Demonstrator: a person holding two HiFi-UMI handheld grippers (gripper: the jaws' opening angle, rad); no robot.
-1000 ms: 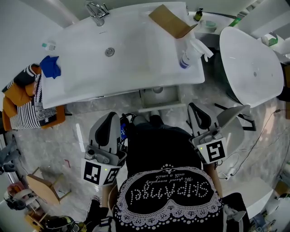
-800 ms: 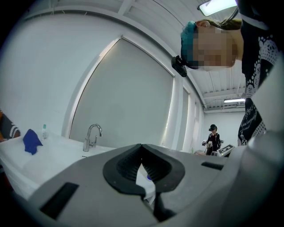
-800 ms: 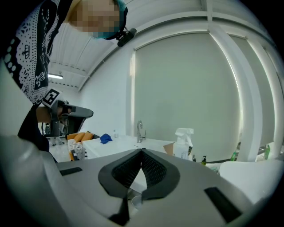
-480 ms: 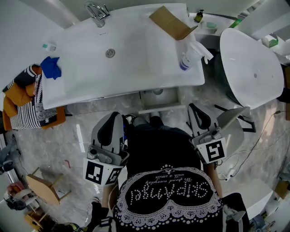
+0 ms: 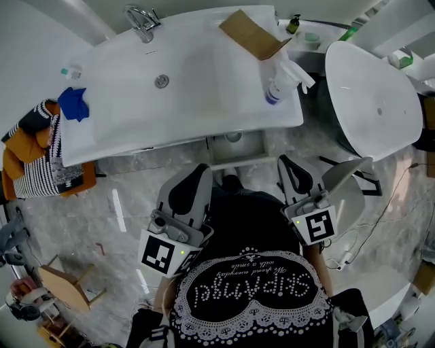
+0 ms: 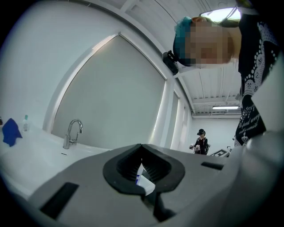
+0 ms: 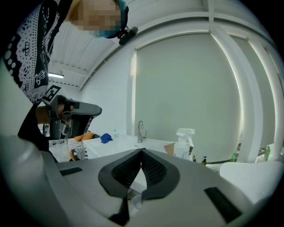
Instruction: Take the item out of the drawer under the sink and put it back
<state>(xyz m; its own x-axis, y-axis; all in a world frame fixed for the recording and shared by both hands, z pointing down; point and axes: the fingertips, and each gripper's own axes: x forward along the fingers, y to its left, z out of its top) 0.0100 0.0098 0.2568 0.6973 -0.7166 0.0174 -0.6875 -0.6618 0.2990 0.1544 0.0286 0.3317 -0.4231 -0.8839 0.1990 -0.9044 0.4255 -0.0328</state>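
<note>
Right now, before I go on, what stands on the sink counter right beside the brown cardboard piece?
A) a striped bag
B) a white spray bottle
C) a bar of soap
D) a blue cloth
B: the white spray bottle stands just beside the cardboard piece at the counter's right end in the head view; the blue cloth lies at the opposite end.

Bright white washroom, grey marbled floor (image 5: pixel 75 217).
Long white worktop (image 5: pixel 211 88) w/ chrome tap (image 5: pixel 139 15) at its far edge; white oval tub (image 5: pixel 370 95) just to its right. Behind the tap a big pale panel (image 7: pixel 186 88) in a white arched frame, poss. a blinded window, can't tell. White beamed ceiling (image 6: pixel 208 88) w/ one strip light (image 6: pixel 226 107) lit at the far end of the room. Light even and soft.
</note>
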